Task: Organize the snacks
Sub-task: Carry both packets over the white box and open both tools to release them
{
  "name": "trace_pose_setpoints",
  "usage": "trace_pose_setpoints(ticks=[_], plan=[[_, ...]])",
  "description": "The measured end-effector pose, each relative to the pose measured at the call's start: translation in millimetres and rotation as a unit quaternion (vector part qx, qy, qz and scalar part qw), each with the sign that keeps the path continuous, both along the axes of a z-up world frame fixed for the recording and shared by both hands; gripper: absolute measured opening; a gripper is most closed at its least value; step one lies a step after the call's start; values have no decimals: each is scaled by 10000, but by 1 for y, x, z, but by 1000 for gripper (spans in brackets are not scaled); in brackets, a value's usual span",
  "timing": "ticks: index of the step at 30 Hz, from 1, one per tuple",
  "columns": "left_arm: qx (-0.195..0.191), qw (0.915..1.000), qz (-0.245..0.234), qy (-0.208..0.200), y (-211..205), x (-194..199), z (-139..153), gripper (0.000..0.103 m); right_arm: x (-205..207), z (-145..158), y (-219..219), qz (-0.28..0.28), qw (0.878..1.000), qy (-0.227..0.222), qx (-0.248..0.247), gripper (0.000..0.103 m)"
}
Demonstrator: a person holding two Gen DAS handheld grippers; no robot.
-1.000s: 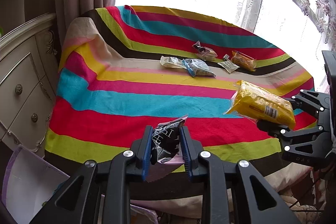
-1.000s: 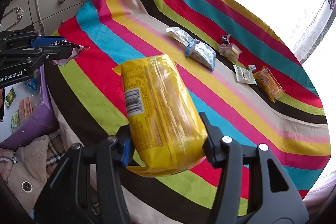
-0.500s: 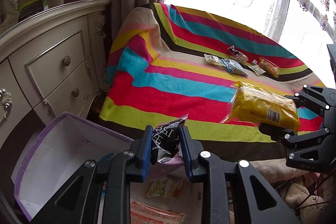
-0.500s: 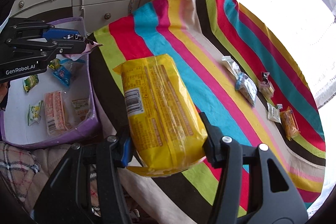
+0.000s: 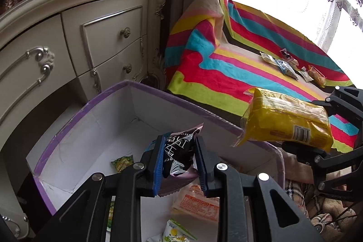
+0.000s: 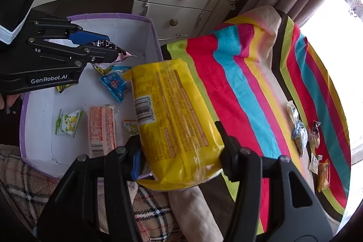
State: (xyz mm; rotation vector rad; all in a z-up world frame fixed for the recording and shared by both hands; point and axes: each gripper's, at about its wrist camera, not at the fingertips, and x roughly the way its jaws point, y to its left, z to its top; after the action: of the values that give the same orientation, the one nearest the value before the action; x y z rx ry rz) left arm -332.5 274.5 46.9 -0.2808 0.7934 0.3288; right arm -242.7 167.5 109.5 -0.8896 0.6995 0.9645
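**Both packets swing off the bed and reach the box**

A second ago both tongs hung over the striped bed; now they have turned away from it and arrive at the purple-rimmed box (image 5: 95, 103) that sits on the floor between the bed's near edge and the cream dresser (image 5: 74, 33). The left tongs (image 5: 179, 162) are clamped on a small black packet (image 5: 179, 151) and hang over the box's open interior, near its middle. The right tongs (image 6: 179, 151) are closed around a big yellow packet (image 6: 172, 115), which is held at the box's wall nearest the bed, partly over the rim and not fully inside.

The box already holds several snacks: an orange packet (image 6: 101, 128), a green-and-white one (image 6: 68, 123) and a blue one (image 6: 113, 84) lying flat on its white floor. A few small packets (image 5: 288, 65) are left in a cluster toward the far edge of the bed (image 5: 226, 74).

My reading: the carry is almost over and the drop is next. The black packet looks ready to be let go where it is. The yellow one likely needs to travel further inward first, or it may catch the rim and slide out. More trips to the bed remain.
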Motion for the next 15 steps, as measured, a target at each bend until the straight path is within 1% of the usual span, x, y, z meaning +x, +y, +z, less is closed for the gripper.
trace_pose_setpoints(ticks=[6,15], plan=[[-105,9993,312,170,20,-20,-13,27,-18,-9,20,336,9994,62,-104,57],[-229,9970,650,355,43,-37,-30,27,-35,-23,44,651,9975,181,-223,57]])
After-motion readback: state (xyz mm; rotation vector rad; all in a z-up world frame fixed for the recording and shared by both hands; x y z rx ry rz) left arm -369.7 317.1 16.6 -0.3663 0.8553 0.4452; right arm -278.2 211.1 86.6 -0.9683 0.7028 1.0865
